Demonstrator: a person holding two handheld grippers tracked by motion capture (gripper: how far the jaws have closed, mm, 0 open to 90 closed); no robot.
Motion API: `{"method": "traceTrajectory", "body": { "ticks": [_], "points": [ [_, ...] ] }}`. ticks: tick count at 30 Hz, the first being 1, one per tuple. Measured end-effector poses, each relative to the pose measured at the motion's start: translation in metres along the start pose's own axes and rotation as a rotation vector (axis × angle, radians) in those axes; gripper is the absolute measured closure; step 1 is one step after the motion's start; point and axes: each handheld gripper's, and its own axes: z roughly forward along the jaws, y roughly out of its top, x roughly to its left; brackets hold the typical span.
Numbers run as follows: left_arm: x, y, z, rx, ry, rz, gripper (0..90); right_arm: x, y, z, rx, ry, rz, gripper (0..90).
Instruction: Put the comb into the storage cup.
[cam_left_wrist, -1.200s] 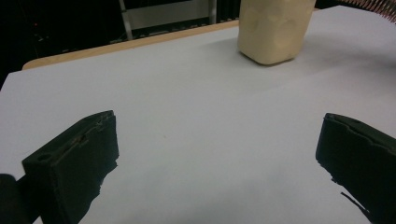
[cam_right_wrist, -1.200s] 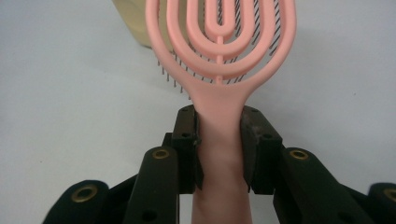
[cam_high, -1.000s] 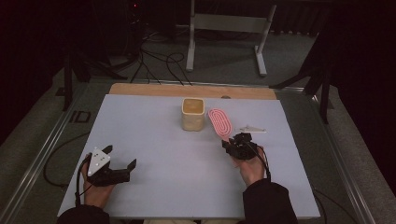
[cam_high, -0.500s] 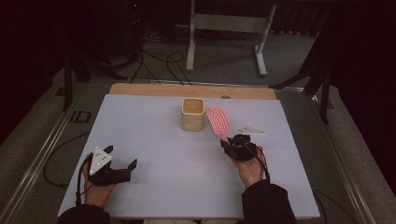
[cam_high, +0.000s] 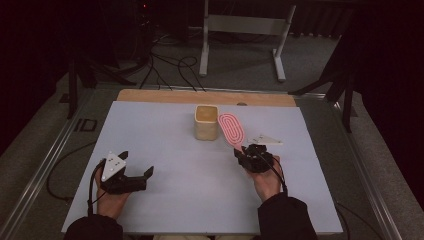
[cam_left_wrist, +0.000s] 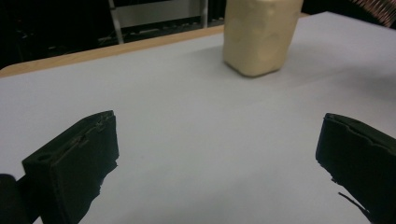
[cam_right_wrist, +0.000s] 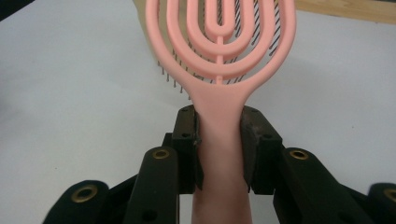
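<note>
Pink slotted plastic hairbrush (cam_right_wrist: 219, 70) clamped by handle in right gripper (cam_right_wrist: 219, 144) – beside cream square cup (cam_high: 205, 122); left gripper (cam_left_wrist: 215, 154) jaws wide apart over white worktop (cam_high: 165, 145).

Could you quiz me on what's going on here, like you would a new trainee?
1. True or false: the left gripper is holding something.
2. What does the right gripper hold? A) a spoon B) a pink hairbrush C) a cup
3. Fill in: the cream container stands on the table to the ____ of the brush head, seen from the high view.

Key
1. False: its jaws stand wide apart over bare table, with nothing between them.
2. B: the jaws are shut on the handle of the pink hairbrush.
3. Left.
</note>
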Motion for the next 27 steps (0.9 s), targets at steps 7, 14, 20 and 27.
{"method": "traceTrajectory", "body": {
  "ticks": [7, 14, 20, 27],
  "points": [
    [-0.008, 0.019, 0.013, -0.03, -0.053, -0.033, 0.1, 0.005, 0.004, -0.003, -0.016, 0.009, -0.007, 69.7],
    [-0.024, 0.038, 0.027, -0.028, -0.112, -0.016, 0.0, 0.008, 0.005, -0.003, -0.024, 0.02, -0.015, 69.7],
    [-0.034, 0.05, 0.041, -0.018, -0.177, -0.04, 0.0, 0.013, 0.005, -0.001, -0.024, 0.029, -0.025, 69.7],
    [-0.046, 0.06, 0.056, -0.023, -0.223, -0.082, 0.1, 0.02, 0.005, 0.001, -0.024, 0.041, -0.033, 69.7]
  ]
}}
